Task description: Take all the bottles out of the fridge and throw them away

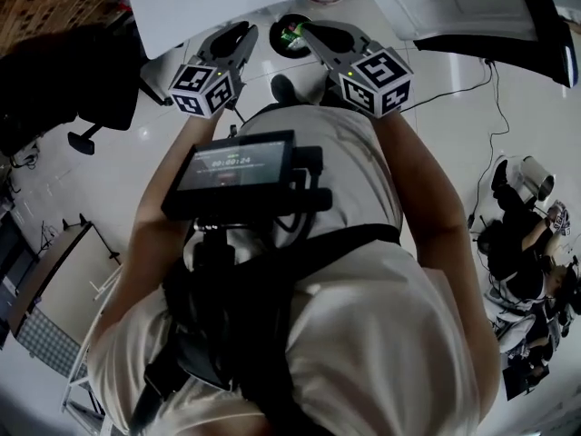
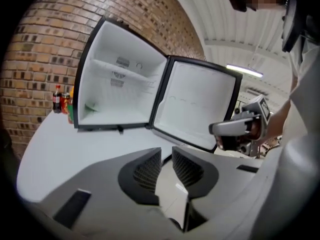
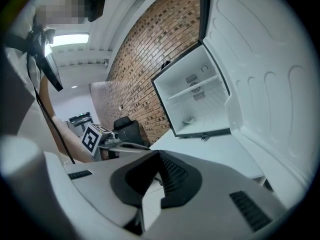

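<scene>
Far beyond the fingers [image 2: 145, 171] of the left gripper [image 2: 167, 150], off to their left, bottles [image 2: 61, 100] stand partly hidden behind the fridge [image 2: 125, 91] wall (labels too small to read, their count unclear). A green scrap [image 2: 91, 106] on the fridge floor is too small to tell.

Table [image 2: 70, 156] bearing open fridge [image 2: 120, 86], bottles [image 2: 62, 103]

brick wall [image 2: 45, 44] behind; black office chair [image 3: 126, 125] beside table [image 2: 60, 149].
</scene>
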A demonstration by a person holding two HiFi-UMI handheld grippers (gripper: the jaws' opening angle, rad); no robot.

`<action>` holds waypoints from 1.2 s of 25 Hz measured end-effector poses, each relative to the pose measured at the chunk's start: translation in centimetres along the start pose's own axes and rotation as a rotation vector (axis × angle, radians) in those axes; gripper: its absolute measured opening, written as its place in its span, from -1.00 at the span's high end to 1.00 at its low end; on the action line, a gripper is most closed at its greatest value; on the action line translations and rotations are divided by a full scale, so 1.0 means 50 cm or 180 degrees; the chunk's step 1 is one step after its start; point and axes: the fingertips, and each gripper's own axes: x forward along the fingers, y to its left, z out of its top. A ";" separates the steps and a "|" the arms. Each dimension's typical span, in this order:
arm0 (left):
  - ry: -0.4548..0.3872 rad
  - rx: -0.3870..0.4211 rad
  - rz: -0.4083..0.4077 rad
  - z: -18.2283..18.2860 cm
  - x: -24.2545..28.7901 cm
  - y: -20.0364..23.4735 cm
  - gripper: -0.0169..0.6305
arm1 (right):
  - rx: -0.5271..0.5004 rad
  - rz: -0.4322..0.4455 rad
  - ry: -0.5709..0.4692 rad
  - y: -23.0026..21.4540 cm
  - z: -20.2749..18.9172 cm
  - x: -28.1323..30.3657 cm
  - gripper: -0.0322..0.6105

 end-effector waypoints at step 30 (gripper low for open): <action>-0.0894 0.0512 -0.0228 0.248 -0.086 -0.088 0.91 | -0.0797 0.0220 -0.0402 0.056 0.206 0.033 0.91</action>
